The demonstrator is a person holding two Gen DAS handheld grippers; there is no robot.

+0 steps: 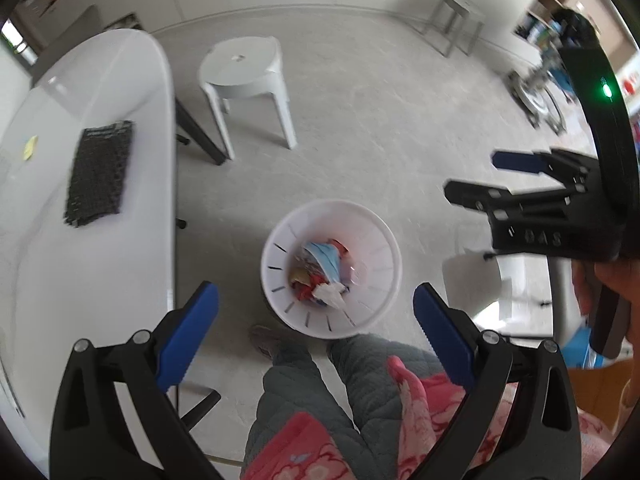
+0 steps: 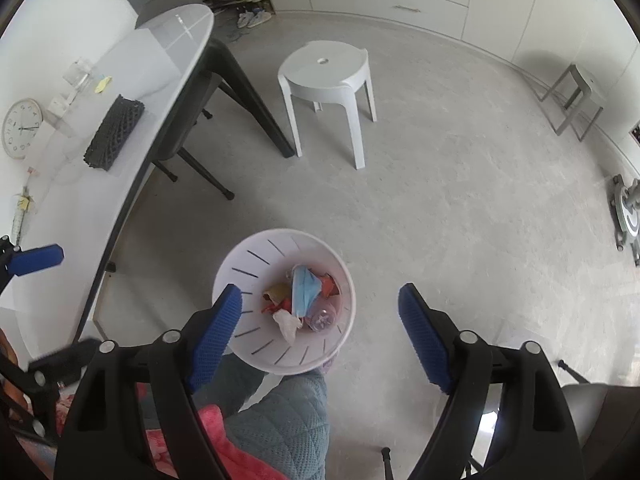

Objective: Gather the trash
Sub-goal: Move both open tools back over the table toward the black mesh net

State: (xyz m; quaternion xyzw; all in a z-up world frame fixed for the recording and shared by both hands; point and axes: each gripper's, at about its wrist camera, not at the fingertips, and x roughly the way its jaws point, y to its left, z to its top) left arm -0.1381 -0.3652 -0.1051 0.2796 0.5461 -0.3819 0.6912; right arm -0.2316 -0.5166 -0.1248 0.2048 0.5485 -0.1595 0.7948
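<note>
Pale grey flooring spreads across the room, with a white plastic stool (image 2: 326, 76) standing out on it and a white-topped bench (image 1: 100, 92) running along the left side. On the bench lies a dark woven mat (image 1: 98, 172), with a small yellow note (image 1: 30, 147) near it, and a round clock (image 2: 22, 128) lies farther along the bench top. Down on the floor, close to the person's quilted trouser legs and just beside the bench edge, sits a white slotted wastebasket (image 2: 248, 264) — inside it is the trash (image 2: 304, 300): a blue face mask, a crumpled white tissue, red and tan scraps, and something clear and plastic-looking. Both tongs hang above the basket, well apart from it. The left tongs (image 1: 316, 336) are released, blue pads spread wide with nothing between them. The right tongs (image 2: 320, 336) are likewise spread and bare — in the left wrist view they (image 1: 474, 178) show from the side, gripped by the person's hand (image 1: 608, 292), pads parted. A grey metal stool (image 2: 572, 96) stands by the far wall cabinets.
</note>
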